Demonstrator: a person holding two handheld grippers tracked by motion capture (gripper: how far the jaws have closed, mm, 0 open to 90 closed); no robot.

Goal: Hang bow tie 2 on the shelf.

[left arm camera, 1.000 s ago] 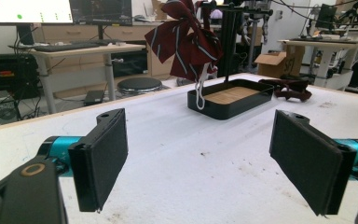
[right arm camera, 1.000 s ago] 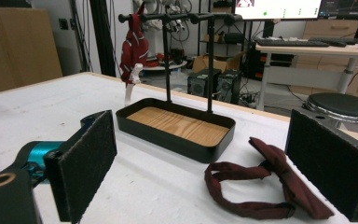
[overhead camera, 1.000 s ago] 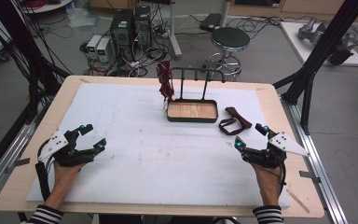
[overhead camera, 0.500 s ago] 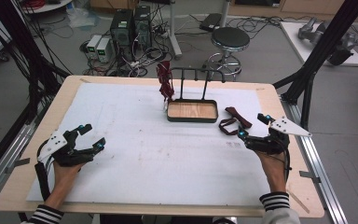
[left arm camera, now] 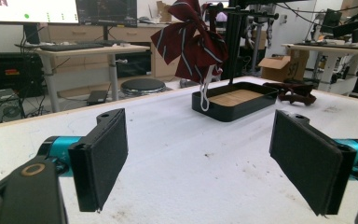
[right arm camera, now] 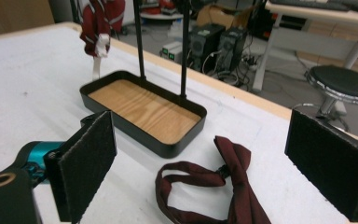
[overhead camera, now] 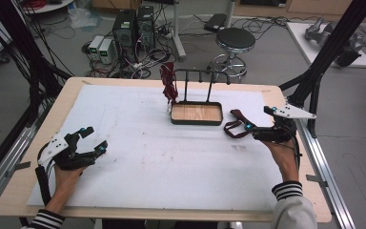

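The right tongs [overhead camera: 252, 128] were seen held wide apart just beside a dark red bow tie [overhead camera: 236, 128] that lay flat on the white-covered worktop [overhead camera: 138, 157], to the right of a black tray [overhead camera: 196, 114] with a wooden floor. In the right gripper view the bow tie [right arm camera: 223, 193] lay between the two spread pads and slightly ahead of them, untouched, with its strap looped toward the tray [right arm camera: 144, 112]. A rack of thin black posts [overhead camera: 198, 83] rose from the tray's far side, and a striped red bow tie [overhead camera: 170, 86] was already hung from its left end, its white band dangling.

The left tongs [overhead camera: 88, 143] were rested on the worktop well apart from the tray, likewise wide open and empty, as was confirmed by the left gripper view.

The work was judged to be partly done: one tie had been hung, and the second was not yet gripped. What remained, it was supposed, was for the plain tie to be closed upon, lifted, and hooked over the rack beside the first.
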